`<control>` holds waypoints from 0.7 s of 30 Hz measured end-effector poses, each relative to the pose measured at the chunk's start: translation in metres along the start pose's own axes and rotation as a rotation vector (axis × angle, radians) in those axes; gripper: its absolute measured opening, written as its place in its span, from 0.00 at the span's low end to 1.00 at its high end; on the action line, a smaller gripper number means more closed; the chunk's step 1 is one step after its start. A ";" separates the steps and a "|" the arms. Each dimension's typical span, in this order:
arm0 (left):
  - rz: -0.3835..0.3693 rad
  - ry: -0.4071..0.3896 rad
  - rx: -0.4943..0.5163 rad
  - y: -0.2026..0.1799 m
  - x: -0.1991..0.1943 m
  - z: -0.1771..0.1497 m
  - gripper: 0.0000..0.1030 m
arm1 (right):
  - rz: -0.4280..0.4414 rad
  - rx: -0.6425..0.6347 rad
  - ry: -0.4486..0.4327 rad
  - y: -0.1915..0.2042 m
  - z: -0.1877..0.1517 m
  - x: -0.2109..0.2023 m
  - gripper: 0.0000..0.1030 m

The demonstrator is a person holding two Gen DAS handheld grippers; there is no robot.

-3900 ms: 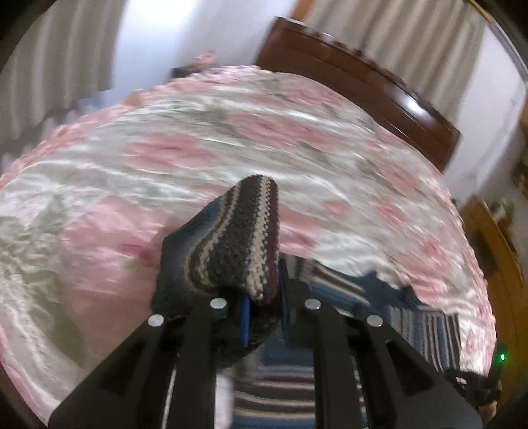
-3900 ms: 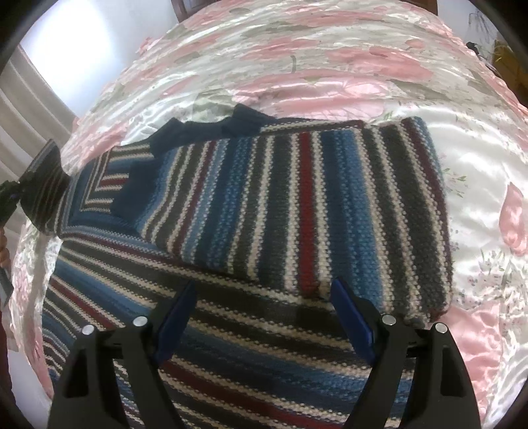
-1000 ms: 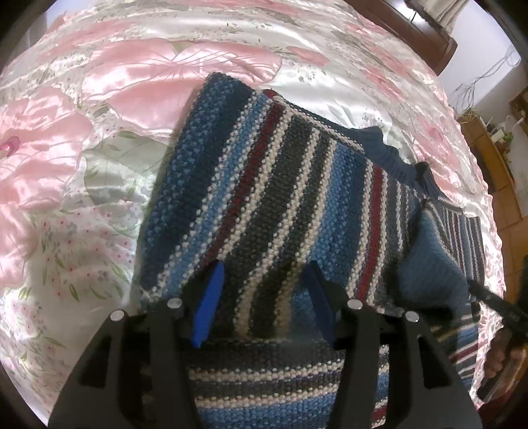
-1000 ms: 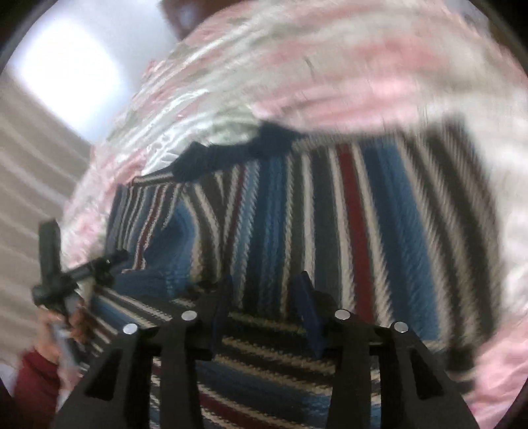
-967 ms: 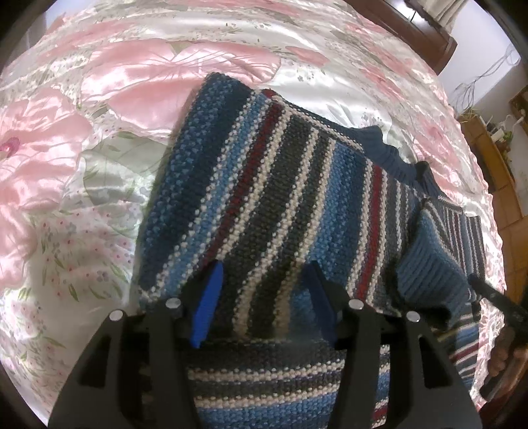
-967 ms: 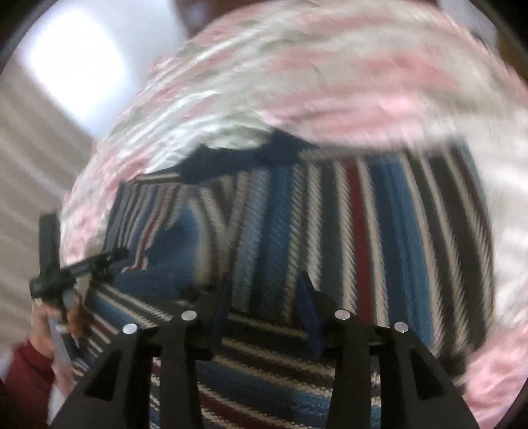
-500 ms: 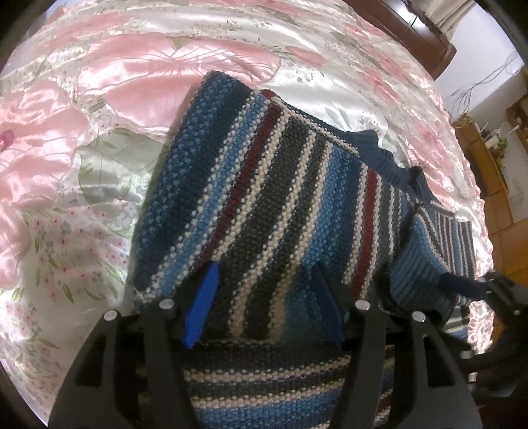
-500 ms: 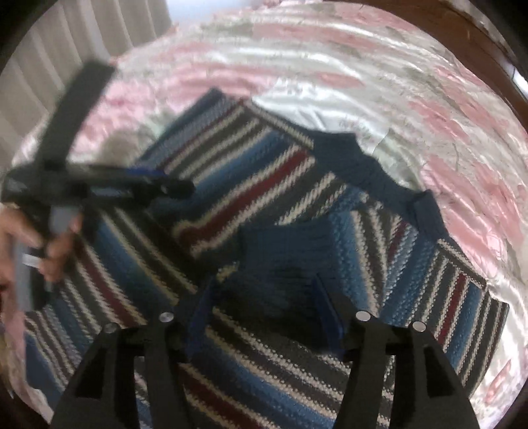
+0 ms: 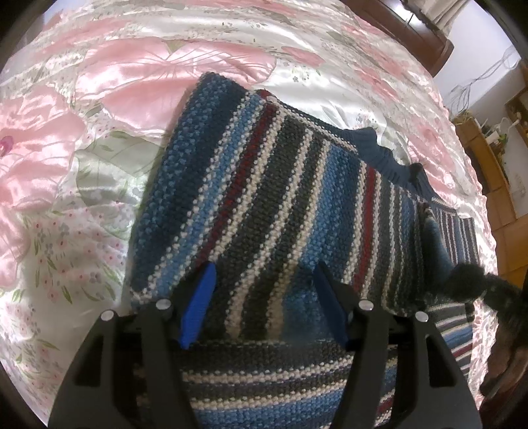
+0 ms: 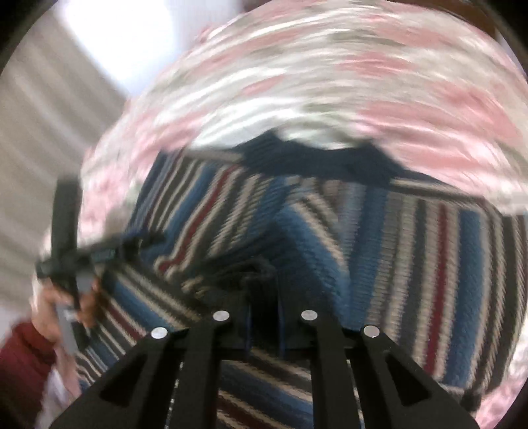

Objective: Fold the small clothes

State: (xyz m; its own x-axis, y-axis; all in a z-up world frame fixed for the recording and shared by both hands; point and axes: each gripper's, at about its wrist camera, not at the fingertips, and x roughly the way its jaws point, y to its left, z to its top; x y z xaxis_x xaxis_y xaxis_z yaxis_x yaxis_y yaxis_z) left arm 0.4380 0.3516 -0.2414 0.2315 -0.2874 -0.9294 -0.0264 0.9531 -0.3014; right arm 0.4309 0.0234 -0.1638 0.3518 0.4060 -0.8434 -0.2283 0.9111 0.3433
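- The striped knit sweater [image 9: 264, 211] lies spread on the bed, bands of blue, charcoal, cream and dark red, with one side already folded inward across the body.
- Its dark navy collar [image 9: 386, 155] sits at the far edge, against the bedspread.
- One sleeve [image 10: 307, 237] is lifted off the body of the sweater; its blue ribbed cuff end runs down into my right gripper [image 10: 264, 316].
- My right gripper's jaws are drawn close together with the sleeve fabric pinched between them; this view is badly motion-blurred, so finer detail is lost.
- My left gripper [image 9: 264, 290] hovers low over the folded side with its jaws spread wide, nothing between them; the blue pads [image 9: 198, 307] frame the stripes below.
- In the right wrist view, my left hand [image 10: 66, 307] in a dark red sleeve [image 10: 19, 363] grasps that gripper's handle at the left.
- Under it all is the satin bedspread [image 9: 82, 99], white with large pink flowers.
- A dark wooden headboard [image 9: 412, 29] stands at the bed's far end, and wooden furniture [image 9: 488, 171] is off to the right.
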 end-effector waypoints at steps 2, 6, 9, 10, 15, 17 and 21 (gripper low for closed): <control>0.013 -0.003 0.016 -0.005 0.002 -0.001 0.65 | 0.008 0.112 -0.038 -0.032 -0.001 -0.015 0.11; 0.043 -0.007 0.055 -0.013 0.005 -0.002 0.69 | -0.044 0.289 -0.072 -0.091 -0.012 -0.031 0.13; 0.070 -0.010 0.082 -0.019 0.007 -0.003 0.72 | -0.051 0.370 -0.052 -0.124 -0.025 -0.033 0.25; 0.076 -0.011 0.087 -0.021 0.008 -0.004 0.72 | -0.030 0.395 -0.048 -0.134 -0.029 -0.033 0.33; 0.085 -0.020 0.080 -0.022 0.005 -0.004 0.73 | 0.113 0.441 -0.048 -0.148 -0.033 -0.029 0.65; 0.091 -0.025 0.086 -0.024 0.002 -0.005 0.73 | 0.098 0.408 -0.024 -0.140 -0.026 -0.021 0.67; 0.117 -0.059 0.109 -0.032 -0.011 -0.011 0.72 | 0.036 0.341 0.013 -0.123 -0.009 -0.003 0.30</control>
State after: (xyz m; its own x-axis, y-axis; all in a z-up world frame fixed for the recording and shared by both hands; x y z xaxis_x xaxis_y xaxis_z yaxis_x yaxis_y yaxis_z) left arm 0.4259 0.3236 -0.2236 0.2901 -0.1706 -0.9417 0.0480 0.9853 -0.1638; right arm 0.4502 -0.0909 -0.2070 0.3373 0.4389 -0.8328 0.0776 0.8687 0.4893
